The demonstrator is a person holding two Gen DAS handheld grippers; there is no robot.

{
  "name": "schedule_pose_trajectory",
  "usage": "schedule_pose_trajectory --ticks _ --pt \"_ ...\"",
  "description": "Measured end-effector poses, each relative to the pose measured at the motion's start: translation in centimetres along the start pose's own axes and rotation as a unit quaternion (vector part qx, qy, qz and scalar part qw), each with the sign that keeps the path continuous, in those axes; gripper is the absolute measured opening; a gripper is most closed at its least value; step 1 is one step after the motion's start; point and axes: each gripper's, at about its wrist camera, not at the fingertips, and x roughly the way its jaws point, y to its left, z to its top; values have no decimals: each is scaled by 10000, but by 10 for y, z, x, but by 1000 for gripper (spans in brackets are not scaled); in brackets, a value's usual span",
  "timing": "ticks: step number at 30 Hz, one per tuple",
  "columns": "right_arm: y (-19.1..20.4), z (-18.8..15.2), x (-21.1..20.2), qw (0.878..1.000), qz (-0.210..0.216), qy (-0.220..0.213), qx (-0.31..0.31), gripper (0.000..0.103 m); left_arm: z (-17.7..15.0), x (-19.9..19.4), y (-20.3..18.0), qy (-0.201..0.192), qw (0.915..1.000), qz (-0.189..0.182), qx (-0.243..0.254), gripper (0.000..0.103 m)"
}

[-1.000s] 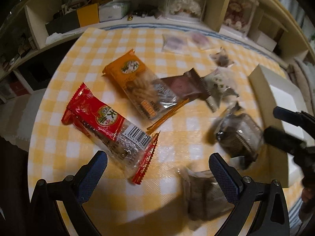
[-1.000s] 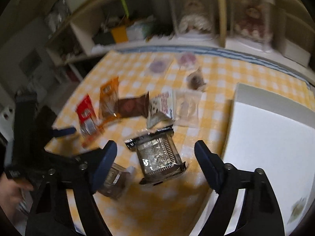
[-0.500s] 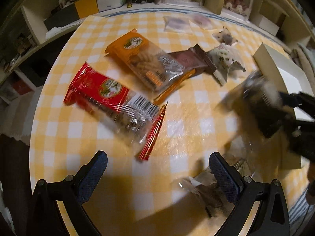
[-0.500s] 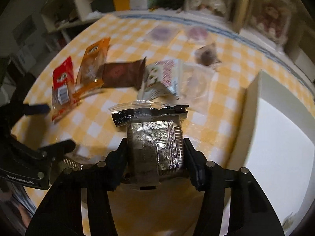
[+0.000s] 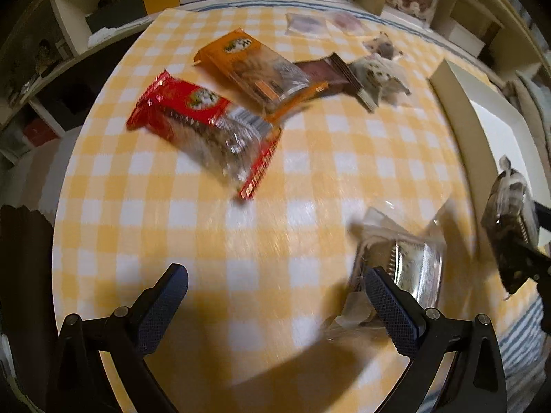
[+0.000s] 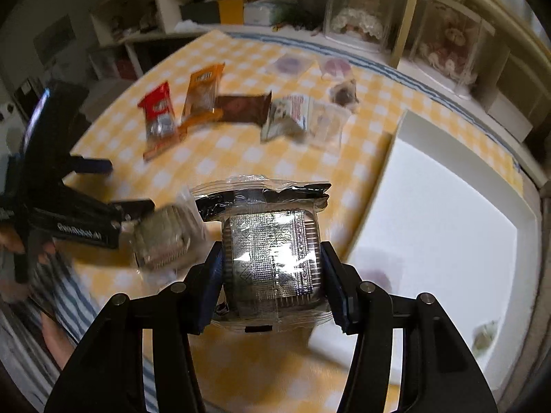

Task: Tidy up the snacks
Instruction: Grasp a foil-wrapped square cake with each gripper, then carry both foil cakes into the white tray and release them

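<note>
Closing on the foil-tray snack (image 6: 272,258), your right gripper (image 6: 272,275) has lifted it off the counter (image 5: 310,179) and now pinches it beside the white box (image 6: 447,223). Your left gripper (image 5: 275,309) stays spread by a second clear-wrapped snack (image 5: 403,265). Boxing comes next.

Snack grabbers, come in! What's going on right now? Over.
Right gripper shut on foil snack pack, lifted beside white box. Left gripper open over second clear pack. Nothing blocking the box.
</note>
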Motion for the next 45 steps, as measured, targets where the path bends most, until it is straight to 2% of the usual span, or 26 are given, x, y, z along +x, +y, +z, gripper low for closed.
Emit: schedule_pose_trajectory --ticks 5,9,13,18,21,25,31,33,35,36,40,45 --pt "10 -21 -1 9997 -73 174 -120 54 -10 -15 -2 50 9997 -119 -193 103" --pt "22 -25 1 9990 -211 178 -343 54 -15 -37 2 -104 9971 -568 -501 103" --pt "22 -23 1 9995 -193 120 -227 54 -20 -50 -9 -240 9949 -953 -235 103" --pt "9 -18 -12 9998 -173 -88 97 54 -24 -48 -31 -188 9929 -1157 214 93" --pt "1 -15 -19 9993 -134 -200 286 54 -22 -40 -38 -131 9929 -1138 309 89" --pt "-6 -12 -26 9986 -105 -315 403 54 -21 -33 -44 -121 9941 -1016 348 79" --pt "-10 -10 -32 9979 -37 -412 502 54 -17 -15 -61 -20 9952 -880 430 77" --pt "-12 -9 -34 9975 -21 -453 541 54 -16 -7 -65 49 9955 -833 458 72" --pt "-14 -8 -36 9971 -1 -495 583 54 -16 -1 -67 120 9958 -785 452 59" --pt "-15 -8 -37 9969 2 -513 597 54 -15 0 -67 134 9963 -729 430 59" --pt "-19 -6 -44 9958 30 -615 671 54 -12 -4 -64 -33 9965 -801 241 52" --pt "-28 -4 -58 9930 82 -844 827 54 -9 -24 -52 -449 9940 -992 -110 52"
